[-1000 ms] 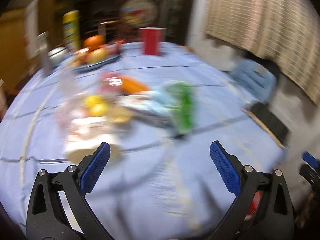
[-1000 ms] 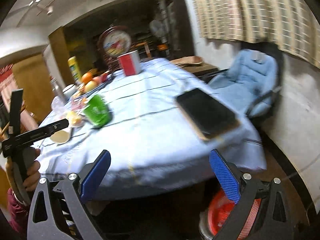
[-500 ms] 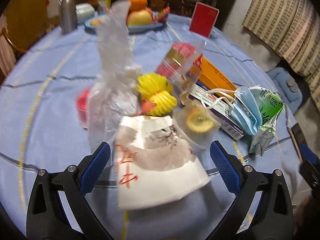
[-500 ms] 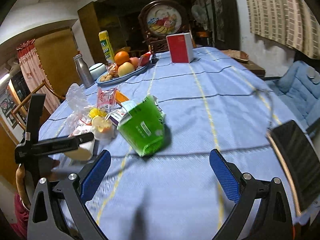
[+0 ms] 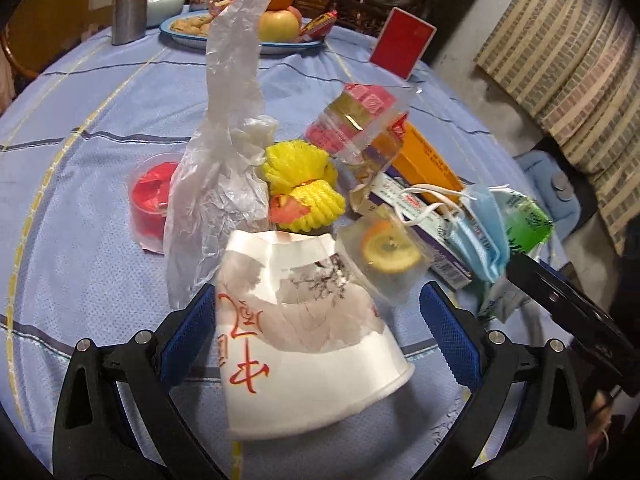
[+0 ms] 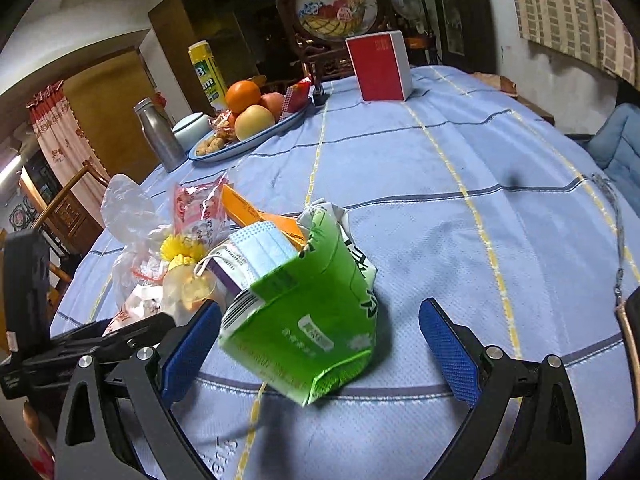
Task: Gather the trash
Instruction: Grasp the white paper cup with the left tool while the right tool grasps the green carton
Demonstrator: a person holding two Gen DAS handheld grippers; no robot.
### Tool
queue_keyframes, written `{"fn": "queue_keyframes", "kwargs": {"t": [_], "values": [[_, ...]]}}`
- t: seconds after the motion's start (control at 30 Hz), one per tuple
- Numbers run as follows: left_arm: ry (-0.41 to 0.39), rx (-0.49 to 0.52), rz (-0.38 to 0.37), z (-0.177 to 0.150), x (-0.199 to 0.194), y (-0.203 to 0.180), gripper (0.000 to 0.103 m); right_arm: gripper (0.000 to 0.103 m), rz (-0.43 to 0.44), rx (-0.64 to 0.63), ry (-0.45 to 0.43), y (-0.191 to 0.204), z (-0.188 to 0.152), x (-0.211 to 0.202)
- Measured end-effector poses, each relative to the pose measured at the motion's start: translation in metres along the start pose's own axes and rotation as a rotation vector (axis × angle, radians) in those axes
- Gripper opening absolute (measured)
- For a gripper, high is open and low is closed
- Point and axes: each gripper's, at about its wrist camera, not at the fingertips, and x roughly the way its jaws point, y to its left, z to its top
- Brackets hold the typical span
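Both grippers have closed in on the litter. Left gripper point(image 5: 316, 320), jaws spread, straddles a crumpled white paper cup point(image 5: 304, 332). Right gripper point(image 6: 320, 336), jaws spread, flanks a glossy green carton point(image 6: 308, 320).

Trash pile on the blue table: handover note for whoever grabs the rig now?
Left gripper: open, straddling the tipped white paper cup, not clamped.
Right gripper: open, green carton between its fingers, not clamped.
Pile: clear plastic bag, yellow foam nets, red jelly cup, lemon-slice cup, blue mask, boxes, all on the tablecloth.
Done: nothing collected. Left: everything; no bin visible.
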Motion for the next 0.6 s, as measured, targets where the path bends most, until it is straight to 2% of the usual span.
{"fn": "queue_keyframes", "kwargs": {"t": [0.07,0.13,0.17,0.37,0.47,0.6], "values": [[0.004,0.023,-0.024,0.0,0.0,-0.004,0.085,0.097,0.019,0.017,0.016,-0.003,0.002,0.004],[0.008,0.047,-0.037,-0.001,0.0,-0.008,0.075,0.085,0.061,0.034,0.028,-0.006,0.002,0.007],[0.011,0.06,-0.051,-0.001,0.001,-0.011,0.067,0.073,0.086,0.042,0.037,-0.008,0.002,0.009],[-0.027,0.112,-0.121,-0.006,-0.008,-0.021,0.048,0.072,0.062,0.053,-0.048,-0.01,-0.005,-0.01],[-0.05,0.125,-0.167,-0.01,-0.016,-0.024,0.039,0.072,0.067,0.052,-0.062,-0.009,-0.012,-0.022],[-0.069,0.156,-0.163,-0.02,-0.025,-0.036,0.035,0.072,0.066,0.056,-0.083,-0.015,-0.017,-0.039]]}}
